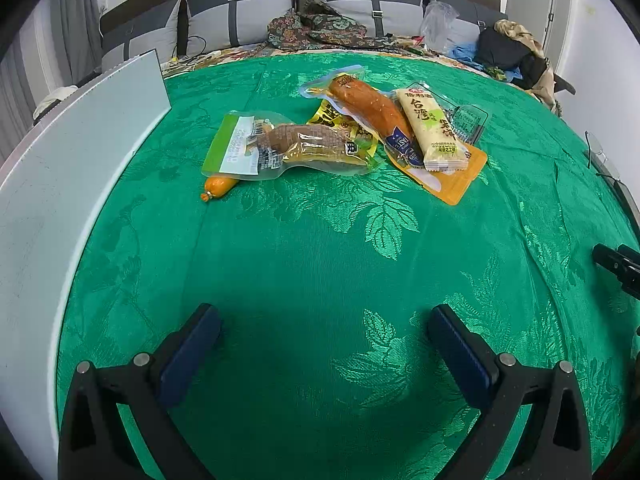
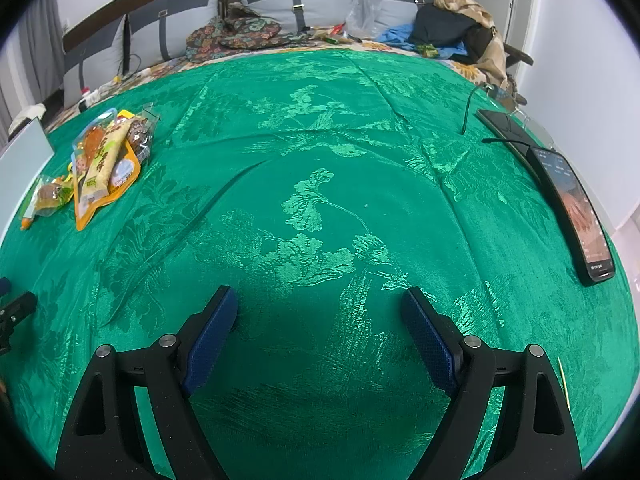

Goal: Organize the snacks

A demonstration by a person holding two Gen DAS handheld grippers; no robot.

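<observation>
A heap of snack packs lies on the green patterned cloth (image 1: 320, 248). It holds a clear pouch with a green edge (image 1: 280, 148), an orange-red sausage pack (image 1: 372, 112), a pale yellow wrapped bar (image 1: 430, 128), a flat orange packet (image 1: 452, 176) and a small orange sausage (image 1: 218, 187). My left gripper (image 1: 326, 316) hovers open, well short of the heap, nothing between its blue pads. In the right wrist view the same heap (image 2: 102, 160) is far to the left. My right gripper (image 2: 320, 300) stands open over bare cloth.
A white box (image 1: 60, 184) stands along the cloth's left side. Two dark phones (image 2: 576, 208) and a cable lie at the right edge. Grey cushions, a floral bag (image 1: 316, 28) and clothes are piled behind the cloth.
</observation>
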